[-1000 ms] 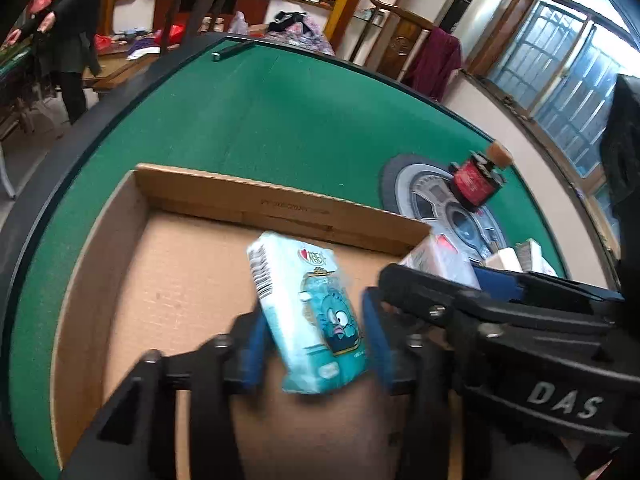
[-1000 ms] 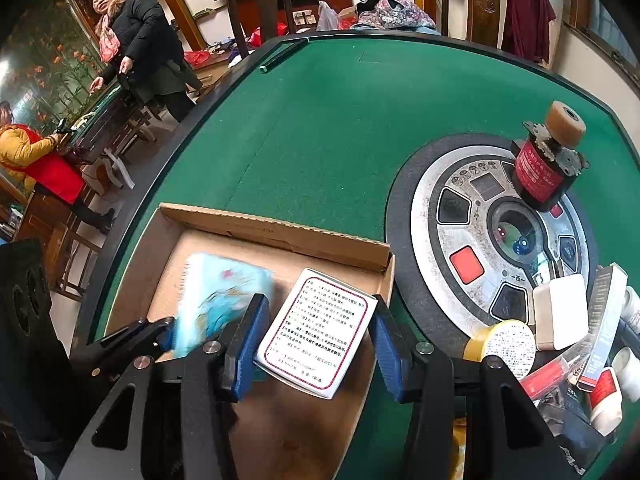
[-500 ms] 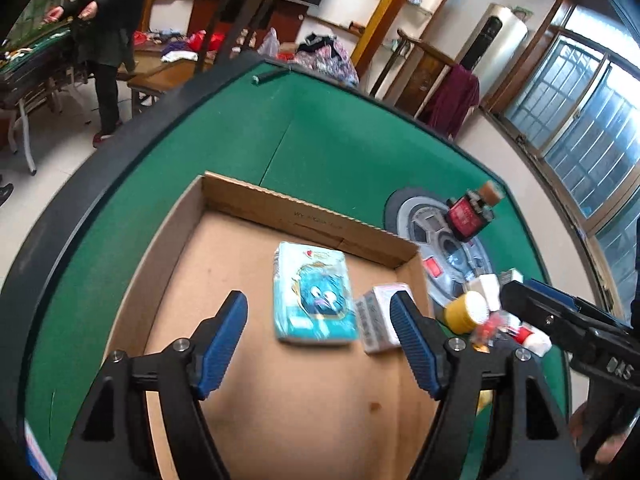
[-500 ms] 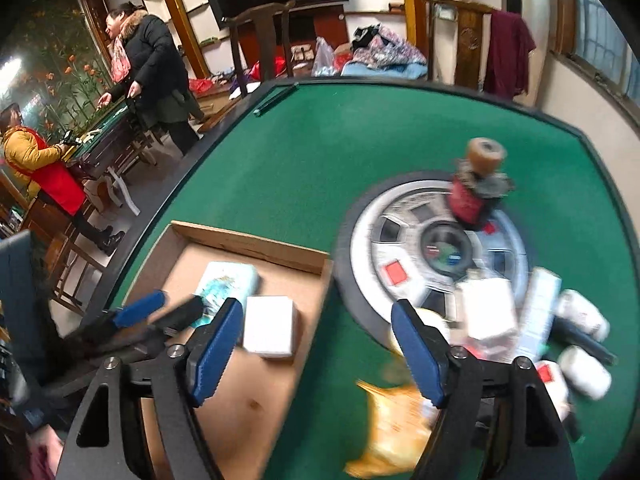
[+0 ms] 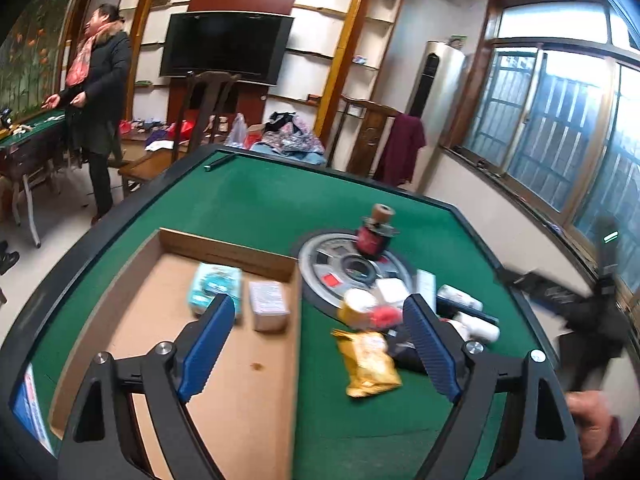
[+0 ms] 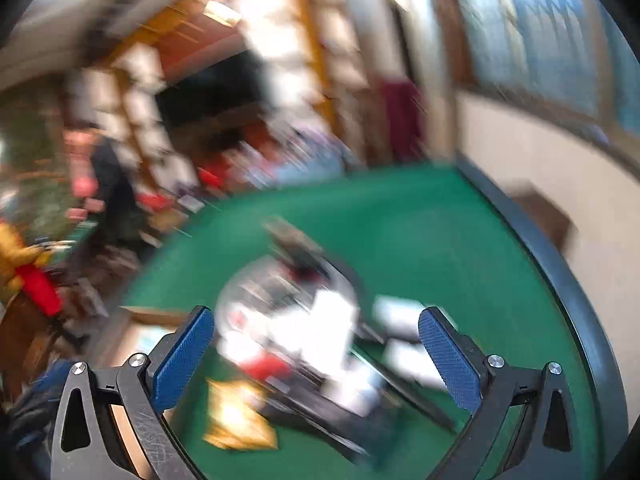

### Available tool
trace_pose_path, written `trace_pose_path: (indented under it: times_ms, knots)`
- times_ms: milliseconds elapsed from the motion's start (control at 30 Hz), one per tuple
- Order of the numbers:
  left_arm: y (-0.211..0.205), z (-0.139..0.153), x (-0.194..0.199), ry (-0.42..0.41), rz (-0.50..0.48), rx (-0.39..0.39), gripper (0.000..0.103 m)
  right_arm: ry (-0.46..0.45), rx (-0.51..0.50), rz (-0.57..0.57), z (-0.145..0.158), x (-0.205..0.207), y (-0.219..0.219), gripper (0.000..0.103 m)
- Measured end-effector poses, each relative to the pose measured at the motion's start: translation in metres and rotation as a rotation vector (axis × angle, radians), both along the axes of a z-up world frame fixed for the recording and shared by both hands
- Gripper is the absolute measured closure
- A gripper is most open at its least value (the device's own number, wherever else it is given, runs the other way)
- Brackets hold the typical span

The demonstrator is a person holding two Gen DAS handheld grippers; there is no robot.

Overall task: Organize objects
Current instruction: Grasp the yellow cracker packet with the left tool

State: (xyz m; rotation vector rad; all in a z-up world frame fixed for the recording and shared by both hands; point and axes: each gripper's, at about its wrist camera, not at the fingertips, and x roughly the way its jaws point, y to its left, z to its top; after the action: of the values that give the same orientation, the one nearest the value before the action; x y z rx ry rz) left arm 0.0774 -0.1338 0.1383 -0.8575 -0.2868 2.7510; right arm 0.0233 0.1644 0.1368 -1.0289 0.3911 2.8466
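A shallow cardboard box (image 5: pixel 224 246) lies on the green table (image 5: pixel 280 204). Inside it rest a light-blue tissue pack (image 5: pixel 214 286) and a white card box (image 5: pixel 269 305), side by side. My left gripper (image 5: pixel 320 328) hangs above the box's right wall, jaws opening, nothing between them. A yellow snack bag (image 5: pixel 368 362) lies just right of the box, before a pile of small items (image 5: pixel 404 300). In the blurred right wrist view my right gripper (image 6: pixel 316 340) is opening over that pile (image 6: pixel 320 332), empty; the yellow bag (image 6: pixel 236 416) lies at lower left.
A round grey disc (image 5: pixel 352 266) carries a red spool with a cork top (image 5: pixel 375 231). A person (image 5: pixel 100 96) stands at another table at far left. Chairs and clutter stand behind the table. A hand (image 5: pixel 592 412) shows at lower right.
Both grippers let go of their loads, the tissue pack and the white card box, which now lie in the cardboard box. Both opened wide and pulled back and up; the right swung rightward over the pile.
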Motion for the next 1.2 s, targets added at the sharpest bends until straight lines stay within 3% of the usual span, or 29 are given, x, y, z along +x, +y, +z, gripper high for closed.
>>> trace_pose_path:
  times_ms: [67, 133, 233, 400, 467, 533, 700, 800, 933, 1200]
  knots:
    - [0.007, 0.000, 0.006, -0.004, -0.011, 0.003, 0.017, -0.030, -0.025, -0.069, -0.021, 0.000, 0.025, 0.000]
    - [0.013, -0.001, 0.012, -0.006, -0.011, 0.004, 0.016, -0.020, 0.020, -0.141, -0.033, 0.005, 0.044, 0.000]
    - [0.017, 0.000, 0.018, 0.021, 0.022, 0.005, 0.006, 0.076, 0.123, -0.257, -0.040, 0.020, 0.070, 0.000]
    - [0.033, -0.011, 0.011, -0.022, 0.064, -0.047, 0.006, 0.198, 0.244, -0.374, -0.035, 0.036, 0.078, 0.000]
    - [0.037, -0.018, 0.008, -0.052, 0.054, -0.044, 0.006, 0.209, 0.195, -0.361, -0.038, 0.034, 0.083, 0.000]
    - [0.041, -0.026, 0.005, -0.080, 0.044, -0.035, 0.006, 0.150, 0.123, -0.314, -0.045, 0.023, 0.090, 0.000]
    - [0.061, -0.043, 0.001, -0.118, 0.008, -0.069, 0.006, 0.099, 0.071, -0.249, -0.057, 0.015, 0.084, 0.000]
    - [0.075, -0.051, -0.002, -0.133, -0.034, -0.089, 0.006, 0.075, 0.073, -0.204, -0.064, 0.011, 0.077, 0.000]
    - [0.091, -0.065, -0.009, -0.138, -0.056, -0.194, 0.006, 0.055, 0.093, -0.160, -0.072, 0.008, 0.069, 0.000]
    - [0.099, -0.090, -0.039, -0.209, -0.048, -0.259, 0.009, 0.044, 0.105, -0.143, -0.076, 0.010, 0.065, 0.000]
